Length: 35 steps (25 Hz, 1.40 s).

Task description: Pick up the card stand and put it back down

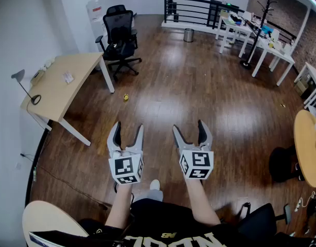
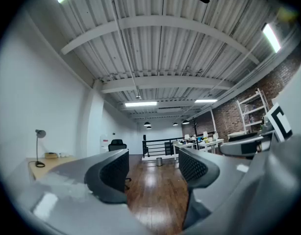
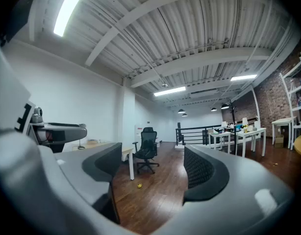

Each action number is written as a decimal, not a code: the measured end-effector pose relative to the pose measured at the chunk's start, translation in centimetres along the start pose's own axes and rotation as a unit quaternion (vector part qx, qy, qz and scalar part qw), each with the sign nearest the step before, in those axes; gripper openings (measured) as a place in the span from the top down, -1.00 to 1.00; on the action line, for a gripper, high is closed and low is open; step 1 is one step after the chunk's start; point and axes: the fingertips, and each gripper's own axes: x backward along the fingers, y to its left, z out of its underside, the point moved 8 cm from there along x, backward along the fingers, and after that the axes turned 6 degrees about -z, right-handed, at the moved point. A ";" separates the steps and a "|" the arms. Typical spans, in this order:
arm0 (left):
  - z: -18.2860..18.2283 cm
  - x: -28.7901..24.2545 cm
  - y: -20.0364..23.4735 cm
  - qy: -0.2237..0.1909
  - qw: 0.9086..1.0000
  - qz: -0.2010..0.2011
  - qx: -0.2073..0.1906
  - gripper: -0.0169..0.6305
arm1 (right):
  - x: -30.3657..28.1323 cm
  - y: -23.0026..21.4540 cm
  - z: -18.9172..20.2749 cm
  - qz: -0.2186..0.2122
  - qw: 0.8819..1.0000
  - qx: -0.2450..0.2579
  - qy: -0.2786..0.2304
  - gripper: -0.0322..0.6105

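Left gripper (image 1: 128, 128) and right gripper (image 1: 189, 127): both spread, empty, held level, lower centre of frame. Card stand not identifiable; possibly among small items (image 1: 68, 77) on desk (image 1: 55, 96), upper left. Locate it first, then approach squarely.

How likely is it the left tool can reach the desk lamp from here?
Probably not. The left tool hangs open over the floor, and the desk lamp stands on the desk well off to its left. Nothing blocks the way; it just needs carrying closer.

Glossy wooden floor (image 1: 199, 86), pale desk (image 1: 65, 86), black office chair (image 1: 119, 32), white walls
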 end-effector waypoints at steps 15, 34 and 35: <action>-0.7 -19.0 0.2 -0.013 0.994 0.105 0.006 -0.04 | -13.0 -4.5 -1.8 0.045 0.999 0.012 0.017 -0.27; 1.7 -35.9 8.7 -0.008 0.997 -0.072 -0.005 -0.04 | -39.7 -8.6 -3.0 -0.110 0.994 0.026 0.006 -0.27; 1.6 -36.6 9.3 -0.007 0.996 -0.087 -0.007 -0.04 | -41.3 -8.4 -3.2 -0.129 0.991 0.028 0.004 -0.26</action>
